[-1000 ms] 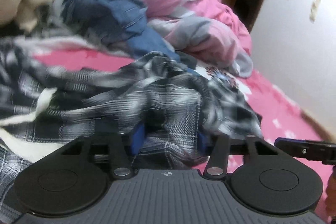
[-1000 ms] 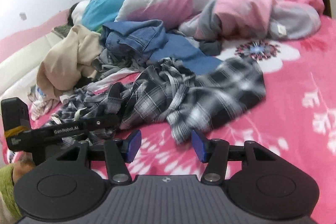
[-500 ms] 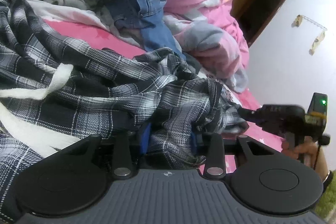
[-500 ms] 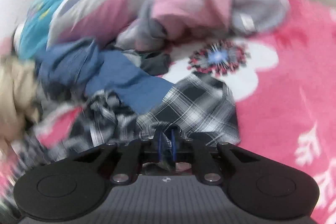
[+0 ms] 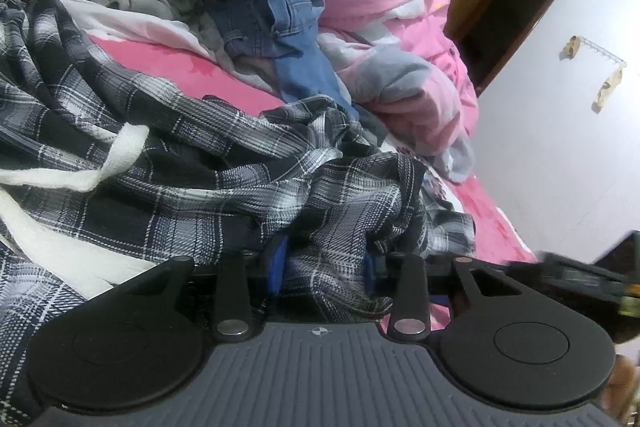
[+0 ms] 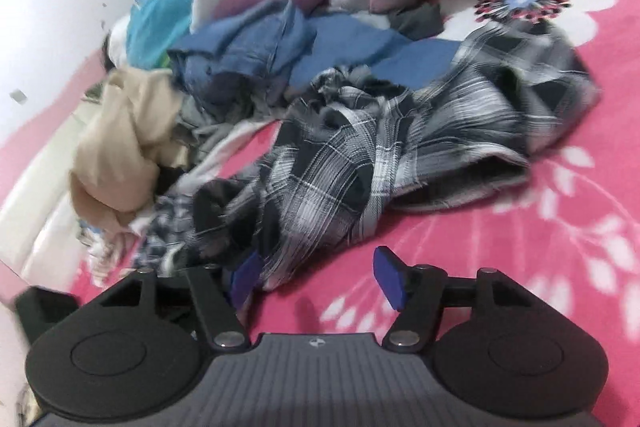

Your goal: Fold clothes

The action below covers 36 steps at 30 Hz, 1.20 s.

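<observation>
A black-and-white plaid shirt (image 5: 180, 163) lies crumpled on the pink floral bedsheet (image 6: 520, 267). My left gripper (image 5: 323, 261) is shut on a bunched fold of it, with cloth filling the gap between the blue pads. In the right wrist view the plaid shirt (image 6: 360, 155) stretches from the lower left toward the right. My right gripper (image 6: 318, 275) sits just in front of its near edge. Its jaws are opening and nothing is pressed between them, though the left pad (image 6: 246, 275) lies against the shirt's hem. The right gripper's body (image 5: 580, 275) shows blurred at the left view's right edge.
Blue jeans (image 6: 248, 55) and a beige garment (image 6: 128, 131) are piled behind the shirt, with a teal garment (image 6: 160, 7) farther back. A pink and grey quilt (image 5: 400, 27) is heaped at the head of the bed. A wooden door (image 5: 492, 11) stands in the white wall.
The right gripper, shut at the shirt's hem half a second ago, has let go, spread its jaws and drawn back toward the left. The left gripper kept its hold and rolled slightly.
</observation>
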Each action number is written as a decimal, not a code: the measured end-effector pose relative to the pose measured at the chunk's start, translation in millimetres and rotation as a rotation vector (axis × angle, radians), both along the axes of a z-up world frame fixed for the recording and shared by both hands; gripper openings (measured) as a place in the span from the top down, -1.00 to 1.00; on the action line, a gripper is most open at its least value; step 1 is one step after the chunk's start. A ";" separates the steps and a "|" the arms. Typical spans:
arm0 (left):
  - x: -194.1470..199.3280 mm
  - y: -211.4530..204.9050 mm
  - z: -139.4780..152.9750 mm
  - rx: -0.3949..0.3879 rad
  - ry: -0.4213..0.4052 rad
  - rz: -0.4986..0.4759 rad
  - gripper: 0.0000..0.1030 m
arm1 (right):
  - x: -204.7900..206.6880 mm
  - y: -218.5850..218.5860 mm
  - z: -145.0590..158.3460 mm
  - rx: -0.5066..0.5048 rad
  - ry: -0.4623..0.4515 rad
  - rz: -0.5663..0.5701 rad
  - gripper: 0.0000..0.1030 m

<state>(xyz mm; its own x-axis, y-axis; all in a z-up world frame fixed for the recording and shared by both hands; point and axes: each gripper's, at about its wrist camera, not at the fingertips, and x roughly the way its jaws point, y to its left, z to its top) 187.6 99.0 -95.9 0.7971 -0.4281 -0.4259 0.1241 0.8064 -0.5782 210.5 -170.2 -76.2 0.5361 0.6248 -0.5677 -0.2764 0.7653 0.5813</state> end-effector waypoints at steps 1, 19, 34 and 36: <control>0.2 1.3 0.0 -0.004 -0.001 0.004 0.27 | 6.2 5.8 -3.8 -0.019 -0.005 -0.014 -0.28; 0.5 2.6 -0.3 0.020 -0.010 0.029 0.26 | -8.1 -3.5 62.4 -0.067 -0.343 -0.156 0.78; 0.8 0.4 -0.6 0.038 -0.006 0.016 0.26 | 121.1 27.0 138.7 -0.228 -0.503 -0.151 0.78; 1.4 -0.6 -0.8 0.042 -0.007 0.015 0.26 | 144.5 35.1 136.0 -0.252 -0.506 -0.151 0.78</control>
<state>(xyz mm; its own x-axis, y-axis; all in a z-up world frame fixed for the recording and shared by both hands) 189.0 98.4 -96.6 0.8060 -0.3982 -0.4379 0.1161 0.8319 -0.5427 354.9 -135.1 59.8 0.8521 0.3990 -0.3388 -0.3491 0.9155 0.2001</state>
